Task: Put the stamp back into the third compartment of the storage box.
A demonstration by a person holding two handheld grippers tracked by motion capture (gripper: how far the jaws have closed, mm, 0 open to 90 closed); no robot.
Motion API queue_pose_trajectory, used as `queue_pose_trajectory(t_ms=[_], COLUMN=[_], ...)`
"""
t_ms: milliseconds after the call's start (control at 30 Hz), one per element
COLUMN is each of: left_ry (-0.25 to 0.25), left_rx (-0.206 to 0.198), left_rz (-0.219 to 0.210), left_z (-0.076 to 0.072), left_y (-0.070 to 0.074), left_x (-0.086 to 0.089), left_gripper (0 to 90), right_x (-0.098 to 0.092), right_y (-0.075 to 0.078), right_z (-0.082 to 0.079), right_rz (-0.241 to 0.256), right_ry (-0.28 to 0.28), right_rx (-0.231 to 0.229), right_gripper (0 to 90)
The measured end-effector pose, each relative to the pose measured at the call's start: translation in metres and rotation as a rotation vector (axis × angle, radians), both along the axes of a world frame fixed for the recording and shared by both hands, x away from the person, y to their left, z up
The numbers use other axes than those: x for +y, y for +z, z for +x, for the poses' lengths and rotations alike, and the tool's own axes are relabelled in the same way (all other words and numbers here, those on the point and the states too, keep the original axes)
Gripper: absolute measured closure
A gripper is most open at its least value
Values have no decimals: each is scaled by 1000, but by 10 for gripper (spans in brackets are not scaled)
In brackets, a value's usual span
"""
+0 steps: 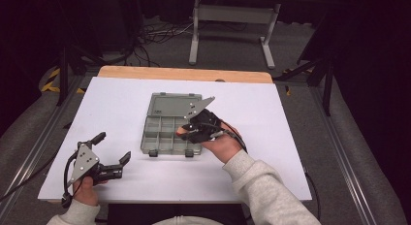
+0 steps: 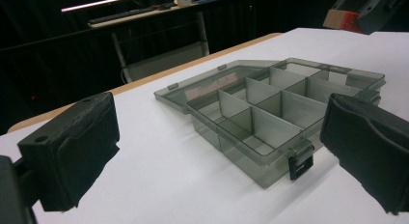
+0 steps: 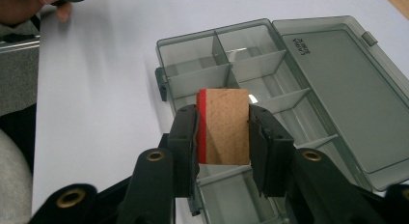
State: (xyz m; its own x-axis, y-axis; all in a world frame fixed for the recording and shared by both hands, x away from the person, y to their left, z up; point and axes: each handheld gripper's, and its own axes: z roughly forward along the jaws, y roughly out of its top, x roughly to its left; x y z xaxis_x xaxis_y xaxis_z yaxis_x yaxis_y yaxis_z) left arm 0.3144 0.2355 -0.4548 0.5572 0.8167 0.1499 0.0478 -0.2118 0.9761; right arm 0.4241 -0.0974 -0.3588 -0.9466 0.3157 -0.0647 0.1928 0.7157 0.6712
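On my far left in the high view, left gripper sits low near the table's front edge, jaws spread wide w/ nothing between them, well apart from the box. Its hand comes in from the bottom edge. Through the left gripper view I see both black pads framing the white table, the box beyond them.

Moving right: grey see-through organizer box at table centre, lid flung open flat toward the far side. Divided compartments look bare as far as I can see. Two dark latches on the front wall; one shows close up in the left gripper view.

Further right: right gripper hovers over the box's right side, hand behind it. In the right gripper view its jaws are pinching a wooden block w/ a red stripe down one edge, held above the compartments. Can't tell whether the block touches the box. From the left gripper view I catch that block top right, clear above the table.
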Motion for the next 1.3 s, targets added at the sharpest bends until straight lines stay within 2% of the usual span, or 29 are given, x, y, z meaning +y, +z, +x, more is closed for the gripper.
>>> queue_pose_trajectory(t_ms=[467, 633, 1100, 1300], left_ry=[-2, -3, 1, 1], left_rx=[2, 4, 3, 3], left_rz=[2, 4, -2, -2], left_z=[0, 1, 1, 1], left_y=[0, -1, 0, 0], left_x=[0, -1, 1, 2], left_gripper=[12, 12, 12, 12], right_x=[8, 13, 25, 27], right_y=[1, 0, -8, -9], right_z=[17, 25, 49, 54], right_rz=[-7, -25, -41, -47], right_ry=[-16, -22, -47, -54], right_rx=[3, 6, 20, 20], right_gripper=[659, 659, 658, 659])
